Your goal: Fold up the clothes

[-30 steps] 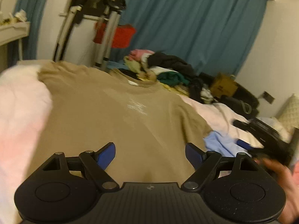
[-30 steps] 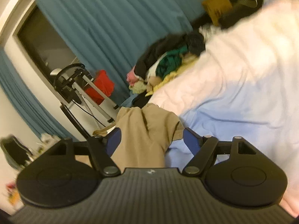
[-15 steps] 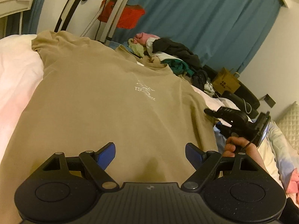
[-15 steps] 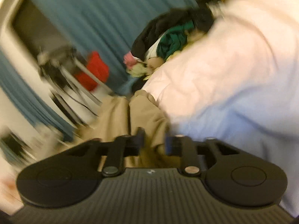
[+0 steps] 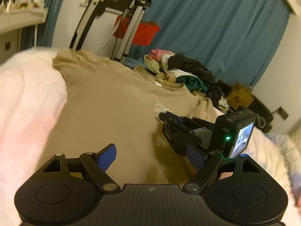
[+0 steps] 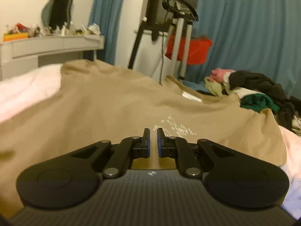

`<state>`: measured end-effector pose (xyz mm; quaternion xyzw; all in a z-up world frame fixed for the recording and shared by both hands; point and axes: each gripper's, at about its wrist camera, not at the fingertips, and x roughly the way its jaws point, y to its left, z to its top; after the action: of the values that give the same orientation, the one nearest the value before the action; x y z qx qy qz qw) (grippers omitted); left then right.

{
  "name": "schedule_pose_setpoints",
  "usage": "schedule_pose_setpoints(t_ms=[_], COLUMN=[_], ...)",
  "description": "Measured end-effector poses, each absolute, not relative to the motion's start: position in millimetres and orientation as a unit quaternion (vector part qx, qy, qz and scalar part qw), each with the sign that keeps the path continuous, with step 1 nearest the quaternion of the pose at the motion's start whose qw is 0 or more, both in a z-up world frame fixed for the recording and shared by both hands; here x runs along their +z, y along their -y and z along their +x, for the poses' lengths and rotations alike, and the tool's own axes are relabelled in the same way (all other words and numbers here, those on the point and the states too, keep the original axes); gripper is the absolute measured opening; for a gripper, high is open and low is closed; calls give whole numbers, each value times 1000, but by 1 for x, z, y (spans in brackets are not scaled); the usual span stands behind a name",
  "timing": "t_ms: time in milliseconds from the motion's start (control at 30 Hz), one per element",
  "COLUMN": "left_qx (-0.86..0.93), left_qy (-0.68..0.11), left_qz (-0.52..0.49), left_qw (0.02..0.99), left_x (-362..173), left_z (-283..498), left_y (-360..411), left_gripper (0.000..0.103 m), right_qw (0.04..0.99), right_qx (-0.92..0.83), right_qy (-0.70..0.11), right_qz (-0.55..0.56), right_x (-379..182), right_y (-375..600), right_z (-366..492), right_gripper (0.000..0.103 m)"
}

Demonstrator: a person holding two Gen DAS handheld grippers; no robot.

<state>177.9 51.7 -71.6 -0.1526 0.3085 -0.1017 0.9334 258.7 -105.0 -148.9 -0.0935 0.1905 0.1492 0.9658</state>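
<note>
A tan T-shirt (image 5: 112,109) lies spread across the bed (image 5: 26,101). The left gripper (image 5: 151,157) hovers over its lower half, fingers spread wide. The right gripper (image 6: 153,141), fingers nearly pressed together, appears to pinch the shirt's folded-over fabric beside the chest print.

Dim, warm room light. Teal curtains (image 6: 244,28) cover the far wall ahead of me. Grey dressing table (image 6: 50,45) far left, cluttered, dark mirror (image 6: 56,13) above it. A metal-framed stand (image 6: 176,32) sits far centre. White wall (image 5: 282,71) at right.
</note>
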Motion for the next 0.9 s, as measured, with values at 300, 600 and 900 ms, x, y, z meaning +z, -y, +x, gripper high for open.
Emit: schedule_pose_setpoints(t_ms=[300, 600, 900], left_qx=[-100, -157, -201], left_qy=[-291, -284, -292], left_qz=[-115, -39, 48], left_qw=[945, 945, 934], left_x=[-63, -62, -78], left_z=[172, 132, 154], left_y=[-52, -27, 22], left_gripper=[83, 83, 80], right_qw=[978, 980, 982], right_qx=[62, 13, -12], right_qy=[-167, -110, -105], right_qz=[112, 164, 160], right_x=[-85, -29, -37], right_y=[189, 205, 208], right_z=[199, 66, 10], right_gripper=[94, 93, 93])
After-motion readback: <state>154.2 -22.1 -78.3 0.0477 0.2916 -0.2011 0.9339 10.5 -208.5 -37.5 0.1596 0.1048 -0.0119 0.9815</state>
